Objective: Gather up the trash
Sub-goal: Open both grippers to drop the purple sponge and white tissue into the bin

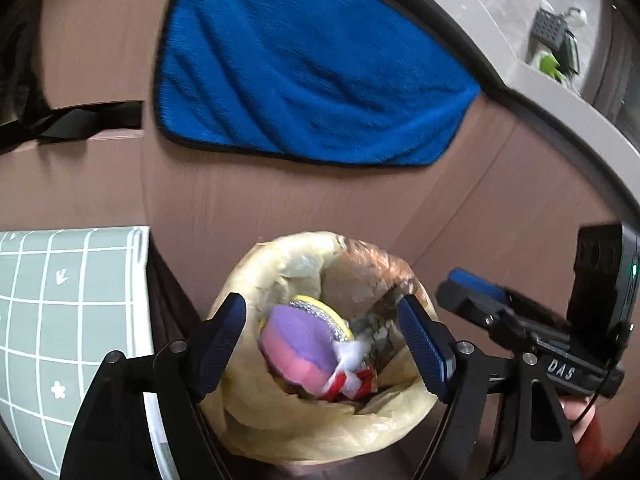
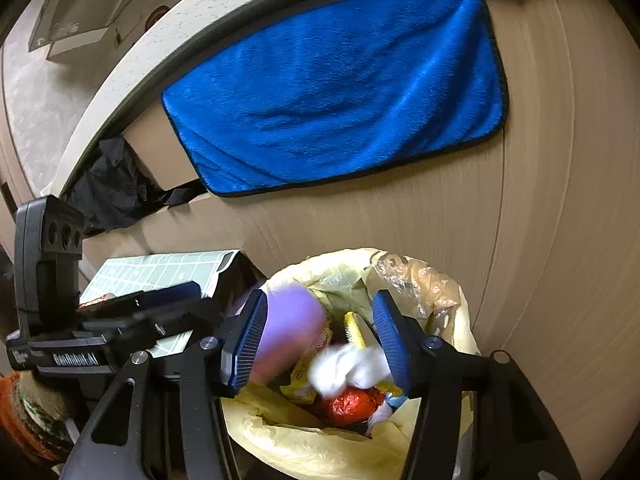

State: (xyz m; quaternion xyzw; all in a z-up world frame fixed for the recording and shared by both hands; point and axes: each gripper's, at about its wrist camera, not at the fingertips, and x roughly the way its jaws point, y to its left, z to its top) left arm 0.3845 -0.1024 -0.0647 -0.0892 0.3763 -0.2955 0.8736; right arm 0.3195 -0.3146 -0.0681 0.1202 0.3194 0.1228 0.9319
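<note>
A bin lined with a yellowish plastic bag (image 1: 280,424) (image 2: 304,448) stands against a brown cabinet, and both grippers hang over its mouth. My left gripper (image 1: 320,308) is open, with nothing between its blue pads. Below it in the bag lie a purple-and-pink sponge (image 1: 300,344), a white tissue wad (image 1: 354,354) and a red wrapper (image 1: 344,388). My right gripper (image 2: 320,298) is open too. The blurred sponge (image 2: 288,328) shows beside its left pad, and the white tissue (image 2: 348,368) lies loose below the jaws, above a red wrapper (image 2: 348,404).
A blue towel (image 1: 312,68) (image 2: 340,88) hangs on the cabinet front behind the bin. A grey-green gridded box (image 1: 68,300) (image 2: 168,272) stands left of the bin. A black bag (image 2: 112,188) sticks out of a gap under the pale countertop (image 2: 120,60).
</note>
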